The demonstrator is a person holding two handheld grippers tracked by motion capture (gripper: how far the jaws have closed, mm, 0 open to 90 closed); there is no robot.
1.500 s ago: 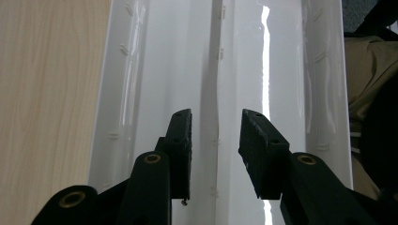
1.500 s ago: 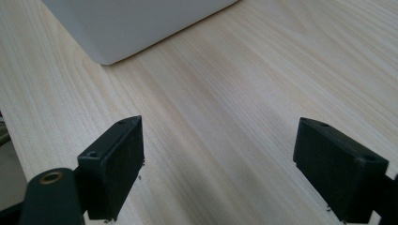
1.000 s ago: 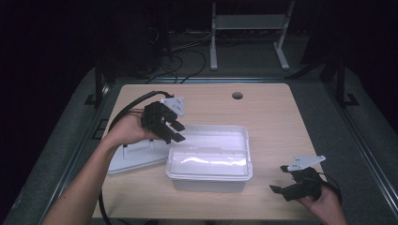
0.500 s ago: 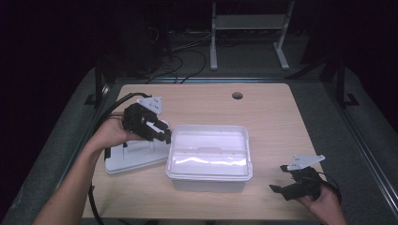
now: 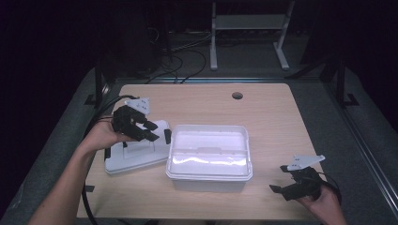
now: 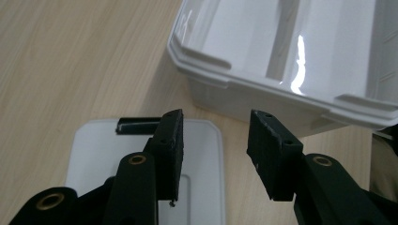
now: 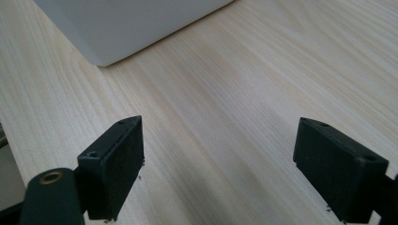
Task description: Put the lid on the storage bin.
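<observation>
A white plastic box (image 5: 209, 159) stands uncovered in the middle of the wooden table (image 5: 263, 117). Its flat white lid (image 5: 133, 154) lies to the left of it, with black clips at its ends. My left gripper (image 5: 151, 131) hovers over the lid, and its jaws stand apart with nothing between them. In the left gripper view the left gripper (image 6: 216, 136) looks down on the lid (image 6: 94, 150) and the box rim (image 6: 211, 61). My right gripper (image 5: 280, 178) is low at the table's front right corner, open. In the right gripper view its open jaws (image 7: 218, 140) frame bare wood, near the box (image 7: 122, 28).
A round cable hole (image 5: 237, 95) sits near the table's far edge. Black cables (image 5: 101, 110) trail off the left side. A white metal stand (image 5: 246, 28) is on the dark floor behind the table.
My left hand has moved left and slightly down, from over the box's left edge to over the lid. The right hand has stayed where it was.
</observation>
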